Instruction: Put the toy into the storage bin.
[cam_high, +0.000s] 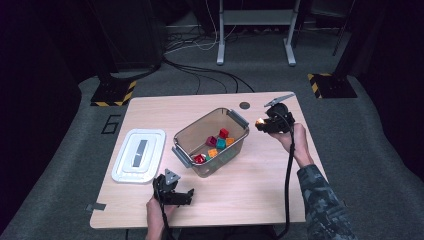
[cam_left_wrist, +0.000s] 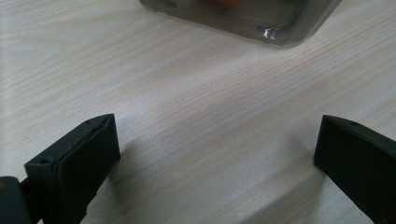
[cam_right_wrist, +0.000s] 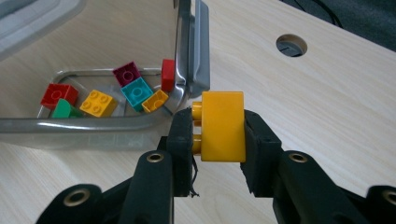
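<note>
My right gripper (cam_right_wrist: 218, 128) is shut on a yellow brick (cam_right_wrist: 223, 125), studs facing its left jaw, held above the table just right of the clear plastic bin (cam_high: 234, 145). In the high view this right gripper (cam_high: 264, 124) hovers near the bin's far right handle (cam_high: 238, 118). Several bricks lie inside the bin: a red brick (cam_right_wrist: 58, 94), a yellow one (cam_right_wrist: 97, 103), a teal one (cam_right_wrist: 137, 92), a maroon one (cam_right_wrist: 127, 73) and a green one (cam_right_wrist: 64, 111). My left gripper (cam_high: 175, 194) rests open near the table's front edge, its jaws wide apart over bare wood (cam_left_wrist: 210, 144).
A white bin lid (cam_high: 138, 154) lies flat to the left of the bin. A round cable hole (cam_high: 244, 105) sits at the table's far edge. Cables and stand legs (cam_high: 255, 35) cross the grey floor beyond the table.
</note>
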